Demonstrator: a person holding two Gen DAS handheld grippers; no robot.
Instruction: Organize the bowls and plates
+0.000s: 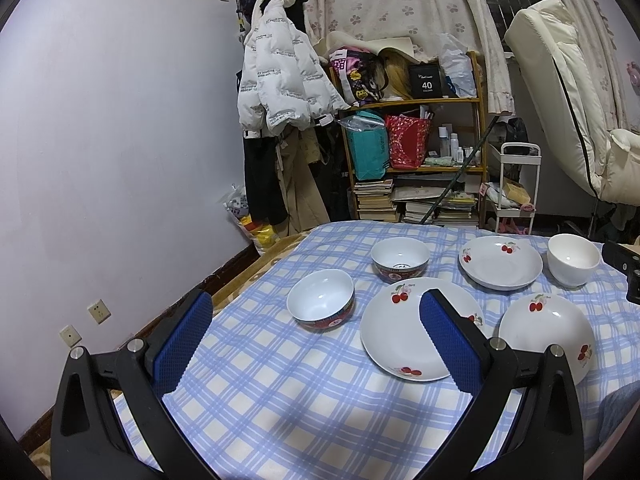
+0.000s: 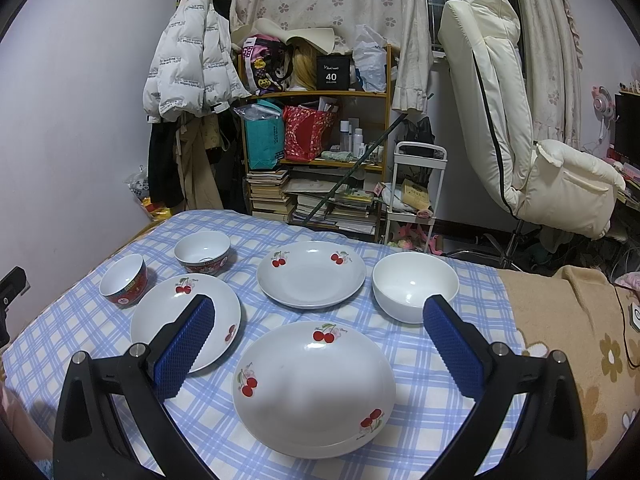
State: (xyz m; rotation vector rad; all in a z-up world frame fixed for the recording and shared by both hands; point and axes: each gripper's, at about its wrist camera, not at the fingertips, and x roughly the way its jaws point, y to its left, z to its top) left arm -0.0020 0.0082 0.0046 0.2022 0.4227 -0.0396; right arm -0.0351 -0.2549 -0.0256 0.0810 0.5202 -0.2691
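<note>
Three white cherry-print plates lie on the blue checked cloth: a near plate (image 2: 314,388) between my right gripper's fingers, a left plate (image 2: 180,308), and a far plate (image 2: 311,274). Two red-rimmed bowls (image 2: 124,280) (image 2: 203,253) stand at the left and a plain white bowl (image 2: 415,286) at the right. My right gripper (image 2: 318,312) is open and empty above the near plate. My left gripper (image 1: 316,308) is open and empty; the left plate (image 1: 400,332) sits by its right finger, with a red-rimmed bowl (image 1: 321,300) between the fingers.
The table's cloth (image 2: 420,392) ends at a beige flowered blanket (image 2: 560,320) on the right. Behind stand a cluttered wooden shelf (image 2: 316,136), hanging coats (image 2: 188,52), a white cart (image 2: 416,184) and a cream recliner chair (image 2: 520,120).
</note>
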